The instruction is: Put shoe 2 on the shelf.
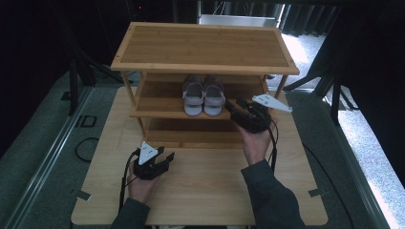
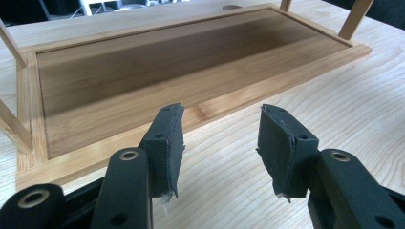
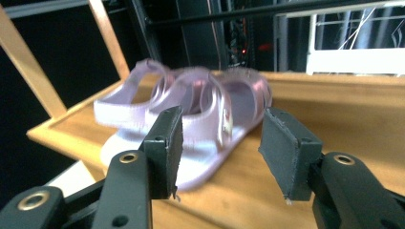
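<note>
Looking down from the high view, we saw a small wooden rack with three shelves standing on the table. Two little purple sandals sat side by side on the middle shelf, toes toward us. Our right tool was up at that shelf, just beside the right sandal. In the right gripper view the sandals looked a bit blurry beyond the jaws. Those jaws stood apart with nothing between them, and we could not see them touching the sandals, so the right tool was let go and held nothing. Our left tool rested low over the table near the front of the rack. In the left gripper view its jaws were spread wide, with bare table under them, and the bottom shelf lay just ahead.
</note>
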Demonstrator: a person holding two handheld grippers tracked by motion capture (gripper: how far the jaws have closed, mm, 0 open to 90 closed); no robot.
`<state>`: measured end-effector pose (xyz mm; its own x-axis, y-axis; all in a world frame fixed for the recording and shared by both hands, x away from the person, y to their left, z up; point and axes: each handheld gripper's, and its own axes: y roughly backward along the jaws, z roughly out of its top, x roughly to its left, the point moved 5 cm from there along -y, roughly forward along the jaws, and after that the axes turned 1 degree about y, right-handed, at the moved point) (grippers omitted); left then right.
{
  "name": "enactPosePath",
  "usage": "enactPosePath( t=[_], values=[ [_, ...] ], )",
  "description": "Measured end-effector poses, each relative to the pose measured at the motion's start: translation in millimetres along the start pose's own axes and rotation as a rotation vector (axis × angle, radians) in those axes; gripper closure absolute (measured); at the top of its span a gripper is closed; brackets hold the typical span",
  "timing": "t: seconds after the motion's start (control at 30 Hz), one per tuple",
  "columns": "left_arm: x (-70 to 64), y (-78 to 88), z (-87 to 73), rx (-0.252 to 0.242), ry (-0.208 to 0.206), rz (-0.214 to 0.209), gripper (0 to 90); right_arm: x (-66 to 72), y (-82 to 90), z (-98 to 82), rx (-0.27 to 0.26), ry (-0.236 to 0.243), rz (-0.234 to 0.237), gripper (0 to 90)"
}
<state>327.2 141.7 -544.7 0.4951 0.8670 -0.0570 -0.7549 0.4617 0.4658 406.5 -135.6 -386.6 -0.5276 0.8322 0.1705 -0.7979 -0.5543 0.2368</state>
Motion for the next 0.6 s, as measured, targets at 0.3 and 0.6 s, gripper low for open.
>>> enactPosePath(
  t=[0.3,0.6],
  values=[
    [2.3,0.6,-0.3,0.003,0.007,0.005,51.5,-5.3,21.8,-37.5,0.097,0.080,0.018,48.9],
    [2.7,0.1,-1.0,0.008,0.009,0.007,51.5,-22.5,38.0,-89.0,0.218,0.099,0.017,47.7]
  ],
)
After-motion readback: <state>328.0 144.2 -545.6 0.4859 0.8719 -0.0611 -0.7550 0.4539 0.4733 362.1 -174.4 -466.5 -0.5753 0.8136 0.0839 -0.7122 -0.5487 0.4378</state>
